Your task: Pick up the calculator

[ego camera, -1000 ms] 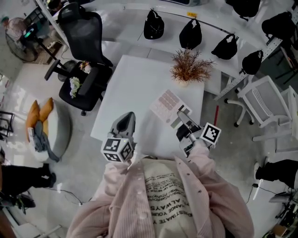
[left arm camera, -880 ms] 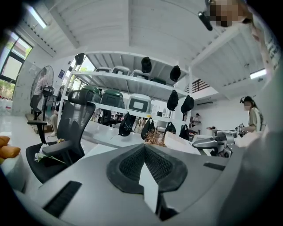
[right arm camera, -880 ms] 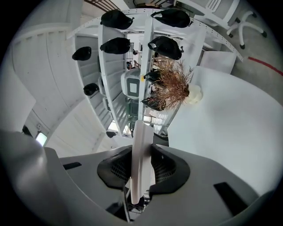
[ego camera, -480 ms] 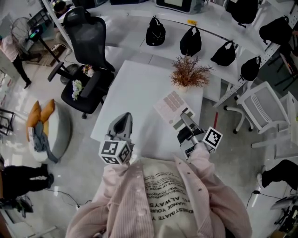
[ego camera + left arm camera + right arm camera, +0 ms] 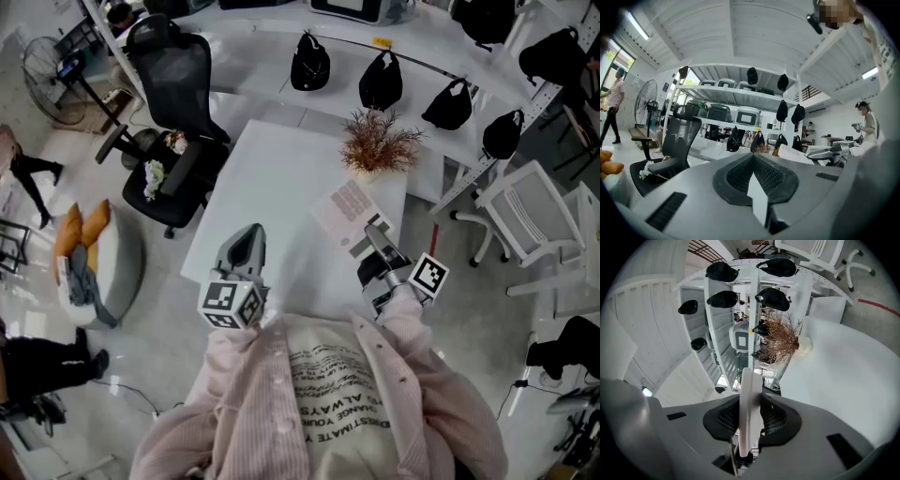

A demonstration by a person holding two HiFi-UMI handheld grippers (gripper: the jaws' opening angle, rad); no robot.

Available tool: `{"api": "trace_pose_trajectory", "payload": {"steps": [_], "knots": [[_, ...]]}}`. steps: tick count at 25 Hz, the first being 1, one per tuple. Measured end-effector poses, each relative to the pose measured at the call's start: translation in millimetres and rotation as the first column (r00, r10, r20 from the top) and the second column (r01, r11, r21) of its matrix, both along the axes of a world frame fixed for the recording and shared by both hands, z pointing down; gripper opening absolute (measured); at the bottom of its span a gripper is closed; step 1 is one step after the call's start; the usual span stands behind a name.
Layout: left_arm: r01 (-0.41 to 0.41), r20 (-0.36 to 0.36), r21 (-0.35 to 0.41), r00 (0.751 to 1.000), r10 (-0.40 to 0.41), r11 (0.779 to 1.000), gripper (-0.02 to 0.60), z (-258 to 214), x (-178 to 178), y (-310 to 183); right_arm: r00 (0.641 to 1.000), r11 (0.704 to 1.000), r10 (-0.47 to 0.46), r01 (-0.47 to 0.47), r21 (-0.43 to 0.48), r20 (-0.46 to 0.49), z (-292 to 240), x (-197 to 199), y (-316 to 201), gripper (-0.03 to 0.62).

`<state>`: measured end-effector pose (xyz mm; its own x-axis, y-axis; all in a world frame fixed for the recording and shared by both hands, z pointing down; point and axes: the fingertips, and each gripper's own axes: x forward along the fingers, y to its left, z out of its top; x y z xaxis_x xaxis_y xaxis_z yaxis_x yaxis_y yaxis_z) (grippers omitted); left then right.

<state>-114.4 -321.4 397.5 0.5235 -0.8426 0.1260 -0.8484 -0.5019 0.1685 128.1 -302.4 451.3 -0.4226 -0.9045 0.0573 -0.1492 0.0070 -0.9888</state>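
Right tool (image 5: 376,236): closed on the calculator (image 5: 345,212); in the right gripper view the two dark pads press on either face of the thin white slab (image 5: 747,418), which shows edge-on between them.
Right tool opening: narrow, only as wide as the slab is thick.
Calculator: held by its near, display end, with the keypad end reaching out over the right part of the tabletop (image 5: 272,187) toward the dried plant (image 5: 377,142).
Calculator and tabletop: in the right gripper view the slab runs about parallel to the white tabletop (image 5: 843,380), and its far end is apart from it.
Left tool (image 5: 247,242): jaws together at the tips (image 5: 752,157), with nothing between them.
Left tool position: above the near left edge of the tabletop, well apart from the calculator.
Surroundings: black office chair (image 5: 173,66) beside the far left corner of the tabletop.
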Motion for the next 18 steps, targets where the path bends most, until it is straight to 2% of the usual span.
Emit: {"api": "trace_pose_trajectory", "payload": {"steps": [18], "knots": [[-0.017, 0.021, -0.034, 1.0, 0.017, 0.999, 0.002, 8, 4, 10, 1.0, 0.999, -0.019, 0.02, -0.025, 0.021, 3, -9, 3, 0.086]]}}
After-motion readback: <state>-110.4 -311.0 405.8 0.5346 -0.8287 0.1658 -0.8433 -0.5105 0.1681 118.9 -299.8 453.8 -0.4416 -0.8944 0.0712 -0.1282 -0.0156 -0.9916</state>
